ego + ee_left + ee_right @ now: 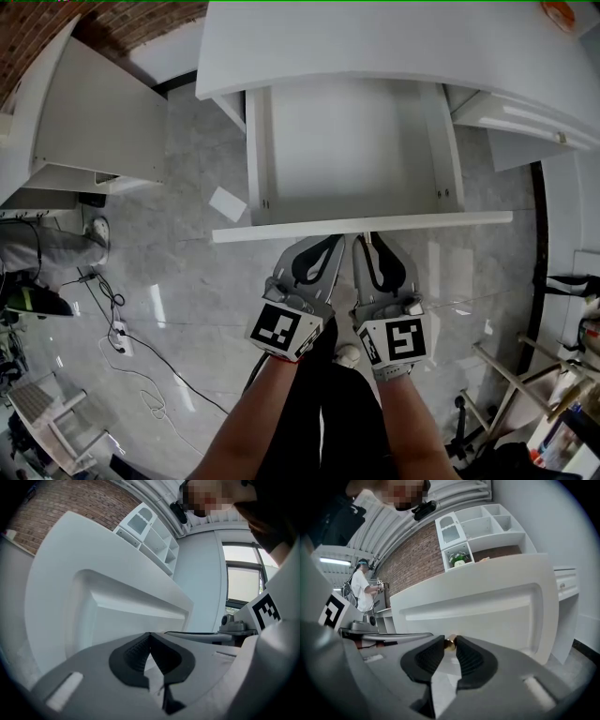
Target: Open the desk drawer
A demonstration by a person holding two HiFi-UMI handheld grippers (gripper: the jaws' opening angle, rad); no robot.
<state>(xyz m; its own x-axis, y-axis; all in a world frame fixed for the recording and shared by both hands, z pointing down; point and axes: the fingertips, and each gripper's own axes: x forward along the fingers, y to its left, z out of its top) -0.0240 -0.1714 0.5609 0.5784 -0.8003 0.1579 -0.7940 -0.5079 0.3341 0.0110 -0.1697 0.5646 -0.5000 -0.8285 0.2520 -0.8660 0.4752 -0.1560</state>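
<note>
The white desk drawer (pixel 347 141) stands pulled out from under the desk top (pixel 394 37), and its front panel (pixel 361 226) is nearest me. My right gripper (pixel 364 241) reaches the panel from below. In the right gripper view the right gripper (pixel 450 641) is shut on the small brass knob (pixel 450 643) of the drawer front (pixel 487 616). Just to its left, my left gripper (pixel 339 241) has its tips by the same panel. The left gripper view shows the left gripper (pixel 150 635) shut with nothing between its pads, before the drawer front (pixel 122 611).
A white cabinet (pixel 94 122) stands open at the left. On the floor lie a paper sheet (pixel 227 203) and cables (pixel 122 337). Another drawer with a knob (pixel 561 138) is at the right. A person (pixel 361 590) stands far behind, and a shelf unit (pixel 478 527) sits above the desk.
</note>
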